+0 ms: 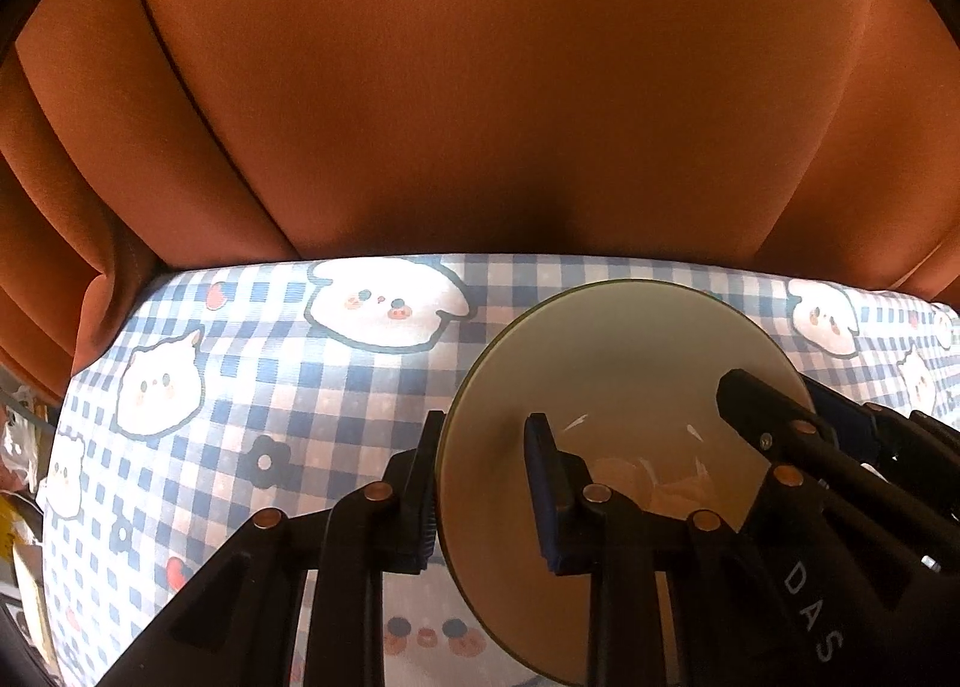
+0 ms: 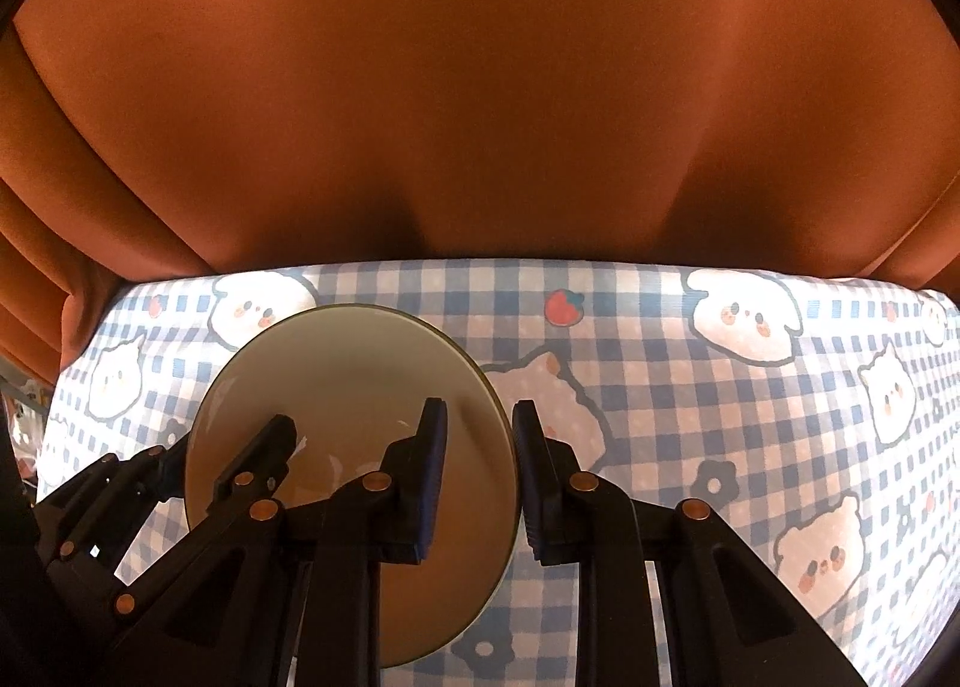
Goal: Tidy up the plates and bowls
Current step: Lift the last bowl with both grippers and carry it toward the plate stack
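Orange curtain (image 1: 480,87) fills the background behind a table covered in a blue-and-white checked tablecloth (image 1: 240,387) printed with cartoon animal faces, strawberries and flowers. On that cloth sits the one piece of crockery in view, a pale greenish-cream bowl (image 1: 618,363), toward the far edge of the table; whether it rests on the cloth or is just lifted off it cannot be told. Both tools are clamped on its rim from opposite sides. The left gripper (image 1: 486,483) has one finger outside the wall and one inside the hollow, the rim pinched between the pads; the right gripper (image 2: 480,465) does the same on the other side, with its outer finger over the cloth. In each wrist view the other gripper's inner finger reaches into the bowl from the far side. Holding at two opposite points likely keeps the bowl level and stops it from swinging, which a single pinch on a thin rim would not. No other plates or bowls show, so where it belongs cannot be judged. The likely next step is a steady joint lift, with both hands moving together so neither pinch slips.
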`<state>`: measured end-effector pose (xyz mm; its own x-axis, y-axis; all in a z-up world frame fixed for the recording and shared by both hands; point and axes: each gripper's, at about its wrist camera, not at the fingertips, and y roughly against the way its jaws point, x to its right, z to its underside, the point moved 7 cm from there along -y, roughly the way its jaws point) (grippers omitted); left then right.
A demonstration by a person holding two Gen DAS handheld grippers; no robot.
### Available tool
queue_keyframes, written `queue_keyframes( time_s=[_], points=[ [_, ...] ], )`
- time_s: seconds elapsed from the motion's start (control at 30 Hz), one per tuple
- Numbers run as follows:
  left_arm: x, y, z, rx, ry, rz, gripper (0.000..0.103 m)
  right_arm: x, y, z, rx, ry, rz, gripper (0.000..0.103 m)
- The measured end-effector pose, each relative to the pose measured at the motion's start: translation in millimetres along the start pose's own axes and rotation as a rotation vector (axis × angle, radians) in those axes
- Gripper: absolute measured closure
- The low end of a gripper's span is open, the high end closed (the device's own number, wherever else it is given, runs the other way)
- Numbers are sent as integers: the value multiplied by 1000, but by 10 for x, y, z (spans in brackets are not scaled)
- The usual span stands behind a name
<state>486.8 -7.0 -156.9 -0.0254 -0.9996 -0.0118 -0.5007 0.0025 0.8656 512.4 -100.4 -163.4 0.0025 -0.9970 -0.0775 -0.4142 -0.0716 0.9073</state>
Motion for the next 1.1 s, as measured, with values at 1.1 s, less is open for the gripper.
queue_keyframes(
  time_s=[1.1],
  points=[
    [46,1788,395,179,-33,52,79,-116,1918,524,167,-46,27,77]
  ],
)
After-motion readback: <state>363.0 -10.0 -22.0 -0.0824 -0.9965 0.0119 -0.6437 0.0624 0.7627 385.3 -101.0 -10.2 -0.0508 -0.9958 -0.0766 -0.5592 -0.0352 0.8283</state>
